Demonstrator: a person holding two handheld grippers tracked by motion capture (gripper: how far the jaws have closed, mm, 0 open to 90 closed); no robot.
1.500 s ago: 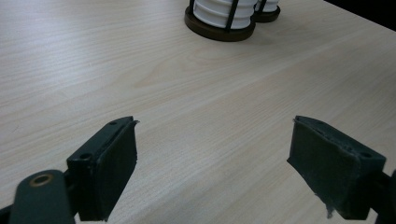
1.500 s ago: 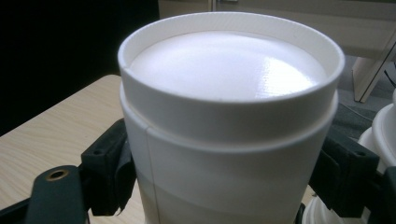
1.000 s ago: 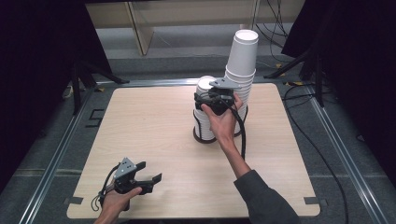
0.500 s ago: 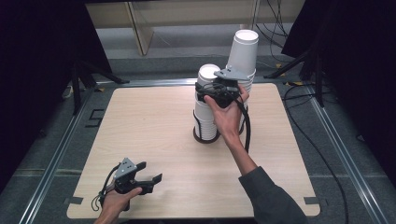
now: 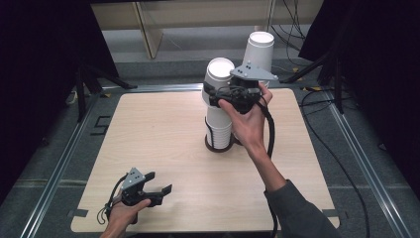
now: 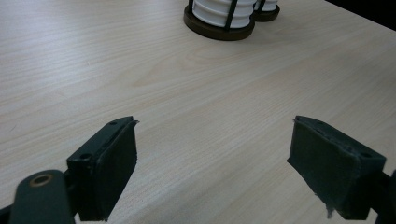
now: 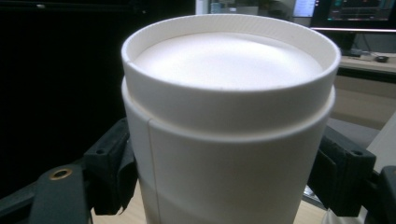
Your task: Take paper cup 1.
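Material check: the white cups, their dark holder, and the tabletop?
White upside-down cup: looks like matte paper, with a vertical side seam and recessed base. Dark round cup holder: thin black uprights on a ring base, metal or plastic, unclear. Pale tabletop: printed-looking wood grain, probably laminate.

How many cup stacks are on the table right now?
2. The near cup stack stands in a dark holder mid-table, with the right hand-held gripper clamped on its top cup. The taller cup stack stands just behind it, its base partly hidden.
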